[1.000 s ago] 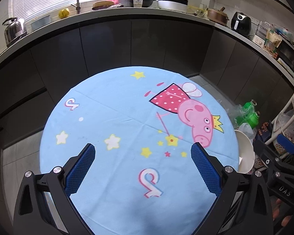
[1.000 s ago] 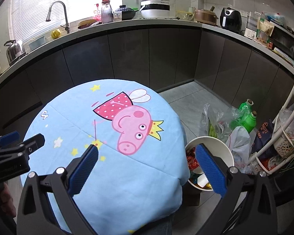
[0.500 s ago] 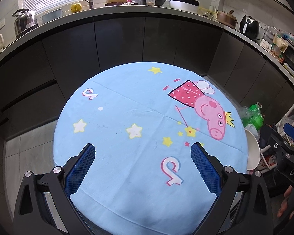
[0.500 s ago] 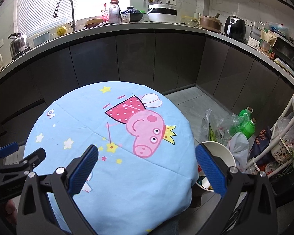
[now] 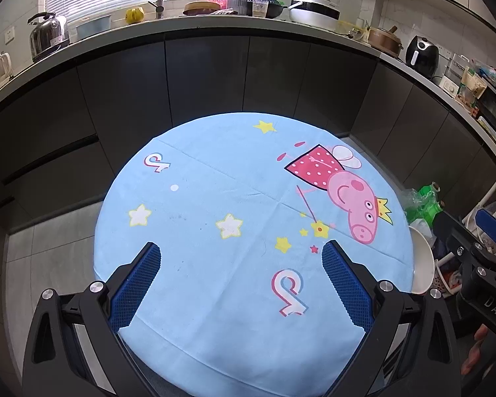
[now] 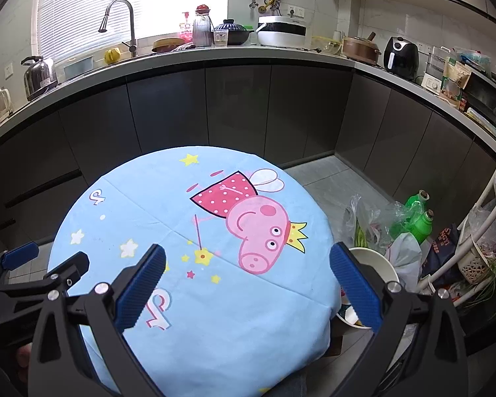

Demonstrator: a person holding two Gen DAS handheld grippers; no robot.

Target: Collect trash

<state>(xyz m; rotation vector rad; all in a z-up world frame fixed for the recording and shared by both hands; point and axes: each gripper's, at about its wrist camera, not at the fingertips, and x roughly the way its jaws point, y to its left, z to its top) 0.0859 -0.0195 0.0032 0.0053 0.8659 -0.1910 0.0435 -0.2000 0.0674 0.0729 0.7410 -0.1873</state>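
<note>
A round table with a light blue cartoon-pig cloth (image 5: 234, 205) fills both views (image 6: 195, 231); no loose trash shows on it. A white bin (image 6: 377, 266) stands on the floor at the table's right edge, with scraps visible inside; its rim shows in the left wrist view (image 5: 423, 261). My left gripper (image 5: 239, 251) is open and empty above the table's near edge. My right gripper (image 6: 248, 253) is open and empty above the table's near right side. The left gripper also shows at the left of the right wrist view (image 6: 39, 264).
Plastic bags and green bottles (image 6: 413, 218) lie on the floor beyond the bin. A white wire rack (image 6: 486, 231) stands at the far right. Dark cabinets under a cluttered counter (image 6: 215, 56) curve behind the table. Tiled floor (image 6: 324, 172) lies between table and cabinets.
Both grippers have pulled back and risen, so the table looks smaller and farther. Both stay open and empty. The bin has slid lower and partly behind the right finger.
</note>
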